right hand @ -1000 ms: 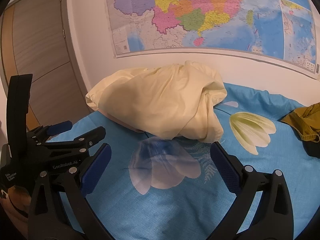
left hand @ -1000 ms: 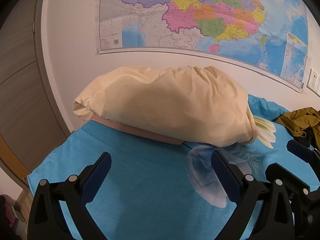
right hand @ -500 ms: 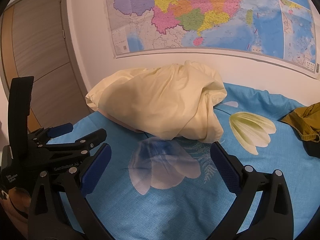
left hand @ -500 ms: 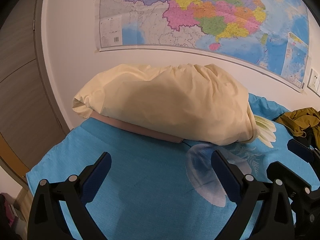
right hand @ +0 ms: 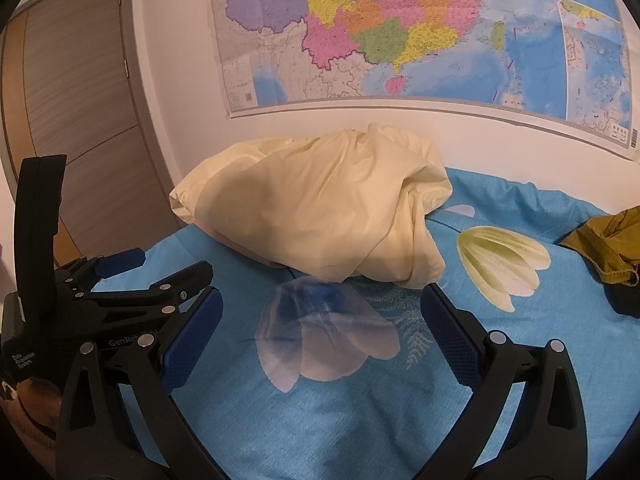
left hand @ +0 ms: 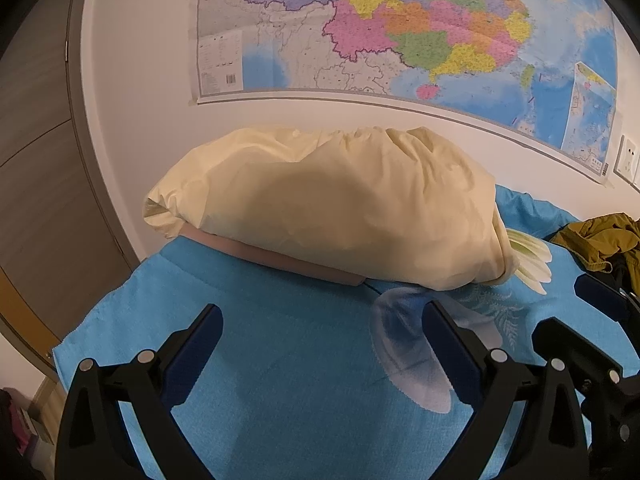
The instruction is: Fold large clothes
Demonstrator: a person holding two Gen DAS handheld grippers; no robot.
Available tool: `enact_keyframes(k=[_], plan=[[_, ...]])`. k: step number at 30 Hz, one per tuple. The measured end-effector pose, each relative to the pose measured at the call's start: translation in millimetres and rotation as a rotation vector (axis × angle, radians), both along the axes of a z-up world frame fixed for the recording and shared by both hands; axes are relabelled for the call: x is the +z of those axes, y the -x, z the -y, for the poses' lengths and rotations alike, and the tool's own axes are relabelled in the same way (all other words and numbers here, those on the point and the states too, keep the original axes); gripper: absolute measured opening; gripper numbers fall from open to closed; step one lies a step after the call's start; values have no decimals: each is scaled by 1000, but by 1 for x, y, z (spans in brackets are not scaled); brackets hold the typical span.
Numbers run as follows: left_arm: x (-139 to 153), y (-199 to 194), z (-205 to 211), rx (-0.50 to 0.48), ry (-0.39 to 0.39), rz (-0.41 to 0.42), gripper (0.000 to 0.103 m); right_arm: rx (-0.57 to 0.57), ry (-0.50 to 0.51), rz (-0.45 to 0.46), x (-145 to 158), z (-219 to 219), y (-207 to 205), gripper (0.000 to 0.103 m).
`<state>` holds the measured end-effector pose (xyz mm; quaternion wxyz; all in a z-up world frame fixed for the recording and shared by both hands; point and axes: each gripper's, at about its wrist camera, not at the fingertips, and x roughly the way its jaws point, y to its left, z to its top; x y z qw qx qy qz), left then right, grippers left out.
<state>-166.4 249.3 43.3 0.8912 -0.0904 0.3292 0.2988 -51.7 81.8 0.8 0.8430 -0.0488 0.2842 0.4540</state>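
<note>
An olive-yellow crumpled garment point(left hand: 604, 240) lies on the blue bed at the far right; it also shows in the right wrist view point(right hand: 612, 244) at the right edge. My left gripper point(left hand: 322, 328) is open and empty above the blue bedsheet point(left hand: 288, 380), short of a cream pillow point(left hand: 332, 208). My right gripper point(right hand: 320, 312) is open and empty above the sheet point(right hand: 360, 408), facing the same pillow point(right hand: 316, 208). The left gripper point(right hand: 156, 276) shows at the left of the right wrist view. Both are well apart from the garment.
A flat pinkish pillow point(left hand: 280, 258) lies under the cream one. A map point(right hand: 400, 28) hangs on the white wall behind the bed. A wooden door point(right hand: 76, 128) stands at the left. The bed's left edge point(left hand: 100, 320) drops to the floor.
The left wrist view has tilted down slightly, so the pillow sits a little higher in frame. The right gripper has barely moved. Both grippers stay open.
</note>
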Motion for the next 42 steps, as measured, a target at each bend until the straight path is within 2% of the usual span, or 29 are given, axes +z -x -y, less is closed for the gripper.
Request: enact_keyframes(k=[42], plan=[[-9,-4,-2,4,21,-22,96,-8,31,-12,-2,-5,-5,98]])
